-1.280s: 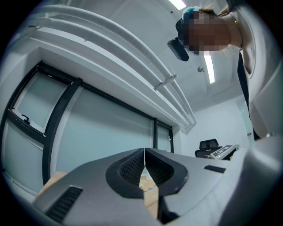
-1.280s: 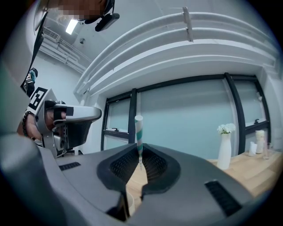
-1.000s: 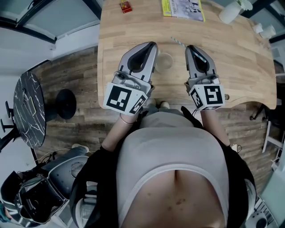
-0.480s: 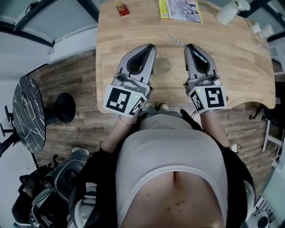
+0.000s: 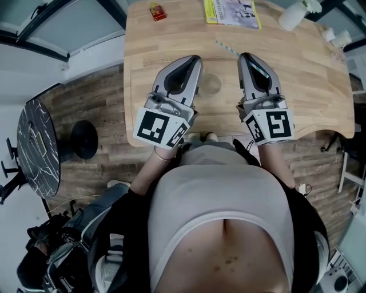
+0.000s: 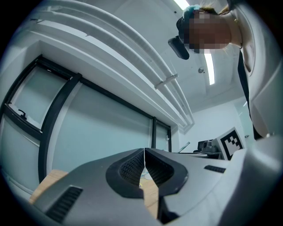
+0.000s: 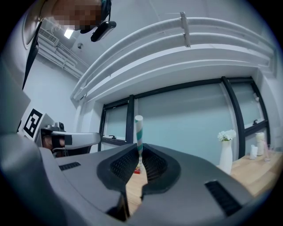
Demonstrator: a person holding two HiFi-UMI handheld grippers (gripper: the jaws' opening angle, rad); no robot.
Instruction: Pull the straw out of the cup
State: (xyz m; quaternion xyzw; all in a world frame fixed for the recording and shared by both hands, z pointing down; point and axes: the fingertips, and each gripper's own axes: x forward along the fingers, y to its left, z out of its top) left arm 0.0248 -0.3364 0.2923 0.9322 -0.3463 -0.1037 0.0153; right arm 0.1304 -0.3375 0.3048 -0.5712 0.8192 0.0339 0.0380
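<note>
A teal-and-white striped paper straw (image 5: 227,48) is pinched at its lower end by my right gripper (image 5: 245,56), which is shut on it. In the right gripper view the straw (image 7: 139,130) stands up out of the gripper (image 7: 139,152). The clear cup (image 5: 210,84) sits on the wooden table (image 5: 309,86) between the two grippers, with the straw free of it. My left gripper (image 5: 197,57) lies just left of the cup. Its tips meet in the left gripper view (image 6: 144,151), and I see nothing between them.
At the table's far edge lie a yellow booklet (image 5: 231,11) and a small red item (image 5: 159,10). A white vase (image 5: 294,16) stands at the far right, seen too as the vase (image 7: 226,154). A black round side table (image 5: 37,140) stands on the floor at left.
The right gripper has lifted a little with the straw, whose free end now reaches farther up the table in the head view. The left gripper and the cup have stayed put.
</note>
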